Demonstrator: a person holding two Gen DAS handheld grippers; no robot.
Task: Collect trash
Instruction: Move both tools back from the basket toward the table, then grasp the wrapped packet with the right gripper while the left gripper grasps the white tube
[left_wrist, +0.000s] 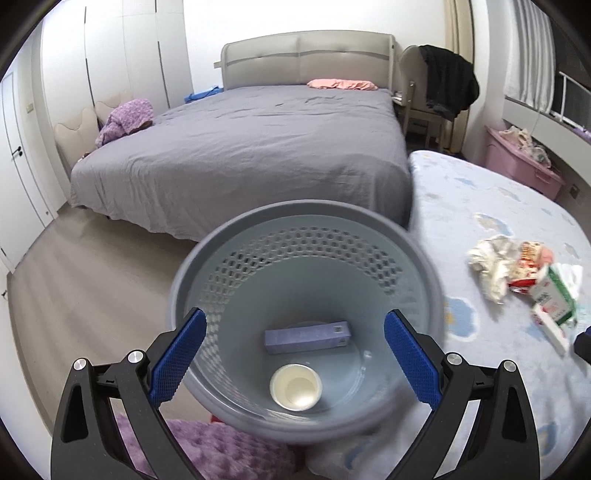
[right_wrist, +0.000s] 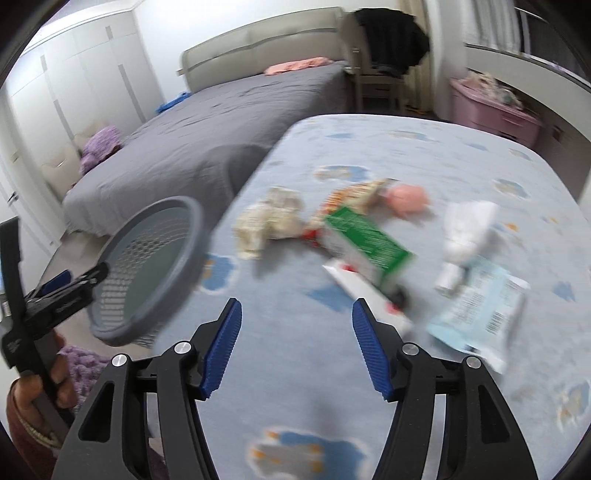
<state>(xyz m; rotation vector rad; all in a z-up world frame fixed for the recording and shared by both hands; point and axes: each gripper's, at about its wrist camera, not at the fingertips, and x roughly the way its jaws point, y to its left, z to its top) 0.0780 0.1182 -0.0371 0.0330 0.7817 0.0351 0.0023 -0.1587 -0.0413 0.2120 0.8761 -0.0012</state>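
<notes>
Left gripper: blue pads spread wide, one on either side of the basket; whether a pad touches the rim cannot be told from the wrist view. From the right wrist view the left gripper reaches the basket's near rim, contact unclear in the blur.
Basket: grey-blue, perforated wall, tilted so its mouth faces the left camera; it sits between and beyond the left fingers. In the right wrist view the basket lies left of the right fingers, beside the table edge.
Basket contents: purple box lying flat on the bottom, between the left fingers; paper cup just nearer than the box, mouth toward the camera.
Right gripper: fingers parted, nothing between them, over the cloud-print cloth.
Trash pile: ahead of the right fingers, on the cloth. Crumpled paper ahead and slightly left; green carton ahead and right; red-and-white wrapper behind the carton; white tube just off the right fingertip; pale blue packet further right. Frame blurred, so finer labels are unreadable.
Same pile, left view: far right of the left fingers, crumpled paper nearest the basket, green carton beyond it.
Background: grey bed beyond the basket.
</notes>
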